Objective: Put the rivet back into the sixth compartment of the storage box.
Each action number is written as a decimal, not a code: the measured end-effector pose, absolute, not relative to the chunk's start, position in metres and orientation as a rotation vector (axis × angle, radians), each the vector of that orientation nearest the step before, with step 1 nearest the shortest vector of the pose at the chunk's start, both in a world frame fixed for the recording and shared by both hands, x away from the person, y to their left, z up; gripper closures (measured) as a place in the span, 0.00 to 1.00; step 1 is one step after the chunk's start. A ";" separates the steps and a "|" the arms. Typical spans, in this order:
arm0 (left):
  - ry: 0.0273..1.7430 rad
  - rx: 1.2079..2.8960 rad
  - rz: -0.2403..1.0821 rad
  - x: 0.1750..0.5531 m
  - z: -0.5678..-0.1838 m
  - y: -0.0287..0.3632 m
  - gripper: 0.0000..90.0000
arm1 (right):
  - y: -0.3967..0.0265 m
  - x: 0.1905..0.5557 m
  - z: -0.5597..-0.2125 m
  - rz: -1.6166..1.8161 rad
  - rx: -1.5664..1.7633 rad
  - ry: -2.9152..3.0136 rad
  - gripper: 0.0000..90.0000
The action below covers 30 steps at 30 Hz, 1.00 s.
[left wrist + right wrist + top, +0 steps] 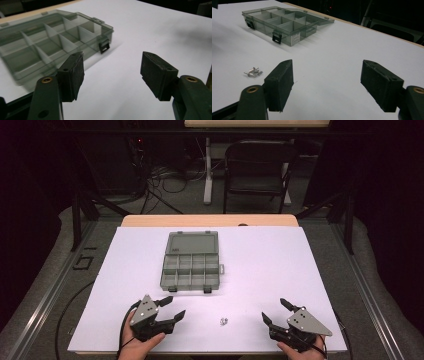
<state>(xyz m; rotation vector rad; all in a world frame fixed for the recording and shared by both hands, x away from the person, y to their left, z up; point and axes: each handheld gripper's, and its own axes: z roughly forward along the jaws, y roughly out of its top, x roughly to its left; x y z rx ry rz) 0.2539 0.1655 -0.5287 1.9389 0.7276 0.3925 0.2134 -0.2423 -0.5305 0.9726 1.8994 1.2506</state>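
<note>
Wooden table (210, 220) covered almost wholly by a white sheet (270, 265), bare wood along the far edge. Toward the far middle of the sheet, a smoky clear box (192, 269) with its lid laid open and flat (divided into small compartments, black latches on the near side). Near the front edge, a tiny cluster of metal bits (223, 321).

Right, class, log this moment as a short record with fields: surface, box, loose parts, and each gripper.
surface: white sheet over a wooden table
box: grey see-through organiser box, lid open, compartments look empty
loose parts: small pile of metal pieces near the front edge, between the grippers
left gripper: open, holding nothing
right gripper: open, holding nothing
</note>
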 end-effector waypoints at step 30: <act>0.744 2.161 0.092 0.284 -0.550 0.060 0.73 | -0.248 0.215 -0.530 1.268 1.006 1.886 0.28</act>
